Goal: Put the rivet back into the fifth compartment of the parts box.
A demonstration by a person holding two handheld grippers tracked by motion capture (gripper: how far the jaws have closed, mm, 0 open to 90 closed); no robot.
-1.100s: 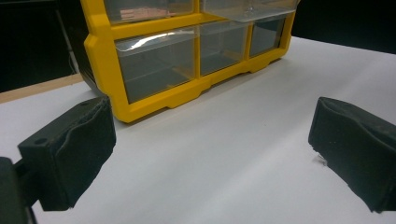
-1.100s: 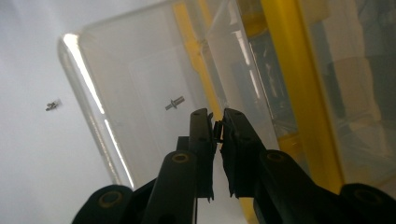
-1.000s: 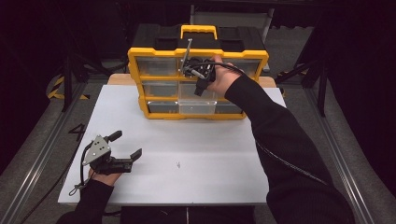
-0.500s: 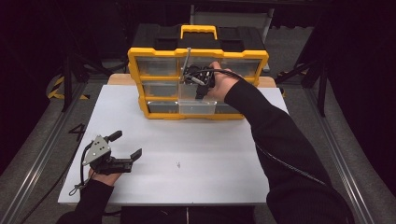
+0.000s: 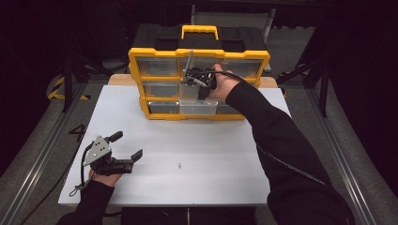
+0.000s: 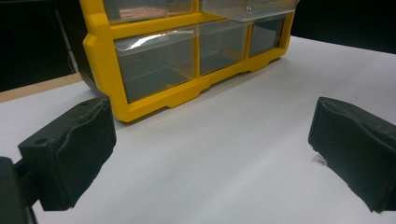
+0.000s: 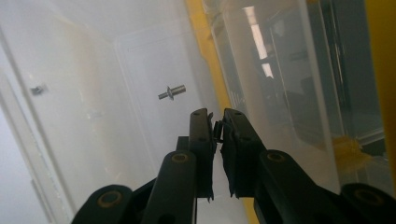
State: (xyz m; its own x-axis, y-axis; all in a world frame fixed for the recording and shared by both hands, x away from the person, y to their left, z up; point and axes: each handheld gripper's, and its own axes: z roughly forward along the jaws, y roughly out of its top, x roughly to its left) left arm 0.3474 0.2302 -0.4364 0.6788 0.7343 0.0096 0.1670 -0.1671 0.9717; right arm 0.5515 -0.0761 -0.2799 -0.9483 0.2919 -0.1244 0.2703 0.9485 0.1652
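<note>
**Clerk A:** Over the open middle drawer [image 5: 197,104] of the yellow organiser [image 5: 199,70]: item one, right hand-held gripper [image 7: 217,122], jaws drawn together. A thin dark sliver sits pinched between the tips; too small to name, possibly a small part.

**Clerk B:** Contents of that drawer?

**Clerk A:** One small metal fastener [image 7: 171,92], a short stud with a flange, lying loose on the clear drawer floor just ahead of the jaw tips and not touching them. A second tiny speck [image 7: 37,89] lies farther off along the drawer wall.

**Clerk B:** Item two?

**Clerk A:** Left hand-held gripper [image 5: 126,146], jaws wide apart, nothing between them, resting near the front left of the white worktop [image 5: 211,154], well apart from the organiser.

**Clerk B:** Anything else on the worktop?

**Clerk A:** One small speck [image 5: 179,164] near the front middle, unidentified.

**Clerk B:** Status of the work?

**Clerk A:** By my judgement, mid-way: drawer pulled out, right tool inside it, fastener in the drawer. Whether it is being fetched or has just been stowed, I cannot tell. Outstanding: withdraw the tool and push the drawer shut.
</note>
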